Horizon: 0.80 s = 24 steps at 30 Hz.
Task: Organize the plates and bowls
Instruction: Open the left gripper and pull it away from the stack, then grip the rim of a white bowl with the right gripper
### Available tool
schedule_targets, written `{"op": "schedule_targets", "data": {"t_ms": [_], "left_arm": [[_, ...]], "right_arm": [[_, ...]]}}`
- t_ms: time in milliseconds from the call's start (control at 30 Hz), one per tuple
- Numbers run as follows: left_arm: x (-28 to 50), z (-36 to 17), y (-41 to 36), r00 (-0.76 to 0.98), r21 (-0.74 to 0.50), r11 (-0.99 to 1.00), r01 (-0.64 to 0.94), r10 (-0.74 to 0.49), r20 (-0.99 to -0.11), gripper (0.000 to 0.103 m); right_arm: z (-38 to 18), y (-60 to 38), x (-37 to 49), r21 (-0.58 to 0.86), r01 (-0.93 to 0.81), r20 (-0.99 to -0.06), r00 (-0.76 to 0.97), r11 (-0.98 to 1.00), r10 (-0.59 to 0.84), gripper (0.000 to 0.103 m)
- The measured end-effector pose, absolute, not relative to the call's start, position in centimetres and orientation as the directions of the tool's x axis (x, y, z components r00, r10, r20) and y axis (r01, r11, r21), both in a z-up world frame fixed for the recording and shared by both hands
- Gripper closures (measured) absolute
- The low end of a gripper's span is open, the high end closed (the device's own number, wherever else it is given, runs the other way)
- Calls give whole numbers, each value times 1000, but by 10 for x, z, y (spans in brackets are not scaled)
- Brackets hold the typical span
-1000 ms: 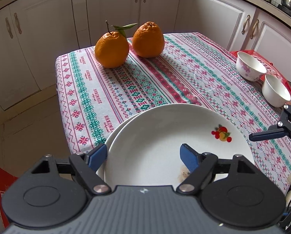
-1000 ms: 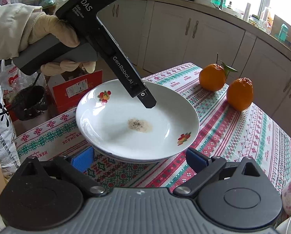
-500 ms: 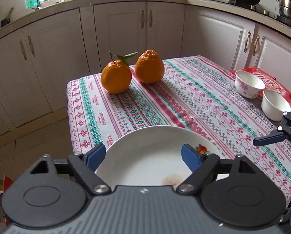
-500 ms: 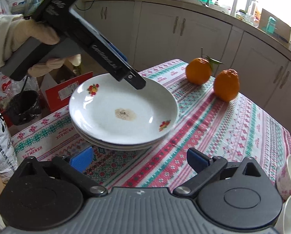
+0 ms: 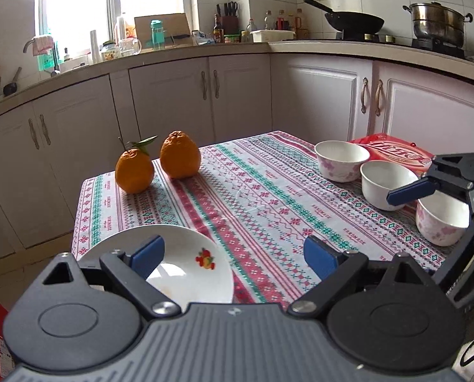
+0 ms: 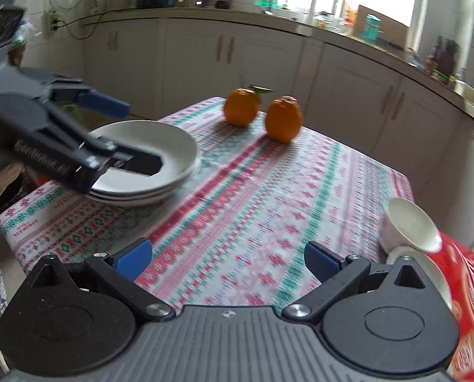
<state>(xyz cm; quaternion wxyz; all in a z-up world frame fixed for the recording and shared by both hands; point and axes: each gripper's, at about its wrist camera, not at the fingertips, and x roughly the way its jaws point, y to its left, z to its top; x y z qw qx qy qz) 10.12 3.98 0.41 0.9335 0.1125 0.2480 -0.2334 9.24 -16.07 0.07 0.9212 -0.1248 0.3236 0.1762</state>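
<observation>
Plates point(image 6: 141, 159) sit stacked; both your left tongs point(image 5: 233, 253) and right tongs point(image 6: 227, 258) are released, so gather the bowls point(image 5: 386, 184) next.

Three stacked white ceramic plates point(image 6: 148, 172), three small white bowls point(image 5: 342, 160), two round orange citrus fruits point(image 5: 134, 170).

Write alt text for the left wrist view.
The open left gripper hovers above a patterned tablecloth, with a white plate lower left. Two oranges sit at the far edge; three bowls line the right beside the right gripper.
</observation>
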Motion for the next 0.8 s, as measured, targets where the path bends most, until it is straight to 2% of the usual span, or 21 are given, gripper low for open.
{"op": "schedule_targets", "data": {"t_ms": [333,533,667,800], "left_arm": [[84,-15,-29,634,-31,761,648,-561,-533,3],[75,-30,-78,579,37,672,740,-607,-544,3],[66,-41,-111,537,105,587,803,-635,-555,3],[63,-53,-137,483,118,517,848,-659,-577,3]], "right_arm": [[3,-249,59,-112,-187,-630,773,976,76,0],[2,-284,46,-130,-102,-623,782,986,-1,0],[-1,-312,45,-86,-38,-630,776,996,-25,0],[-13,-333,51,-36,2,-658,752,999,-25,0]]}}
